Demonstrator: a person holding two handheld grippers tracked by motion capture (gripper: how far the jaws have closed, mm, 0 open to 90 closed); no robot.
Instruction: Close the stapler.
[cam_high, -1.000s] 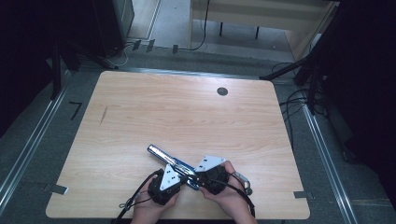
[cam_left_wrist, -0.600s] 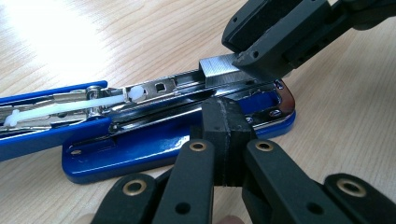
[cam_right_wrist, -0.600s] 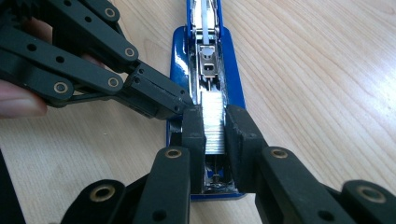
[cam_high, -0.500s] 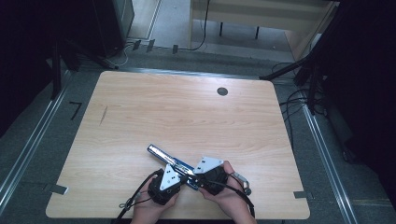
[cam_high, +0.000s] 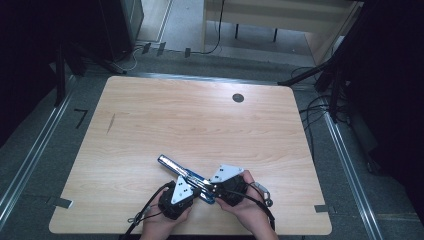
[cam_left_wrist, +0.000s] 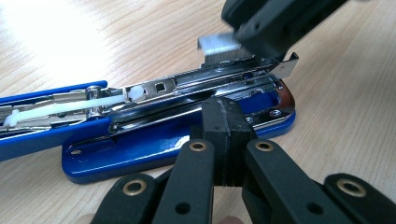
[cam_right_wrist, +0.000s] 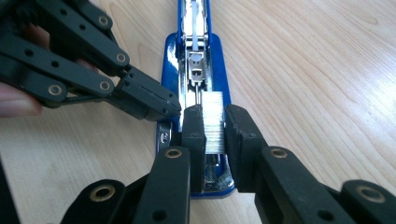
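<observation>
A blue stapler (cam_high: 176, 171) lies opened out flat near the table's front edge, its metal magazine (cam_left_wrist: 187, 86) facing up. My right gripper (cam_right_wrist: 214, 123) is shut on a silver strip of staples (cam_right_wrist: 214, 114) and holds it just over the magazine's front end. My left gripper (cam_left_wrist: 228, 116) is shut with nothing between its jaws; its tip rests against the side of the stapler's base (cam_left_wrist: 140, 149). In the high view both grippers meet at the stapler's near end, the left gripper (cam_high: 196, 191) from the left and the right gripper (cam_high: 212, 189) from the right.
The wooden table (cam_high: 200, 125) has a round dark cable hole (cam_high: 238, 97) at the back right and a small dark mark (cam_high: 111, 123) at the left. Cables trail from both grippers over the front edge.
</observation>
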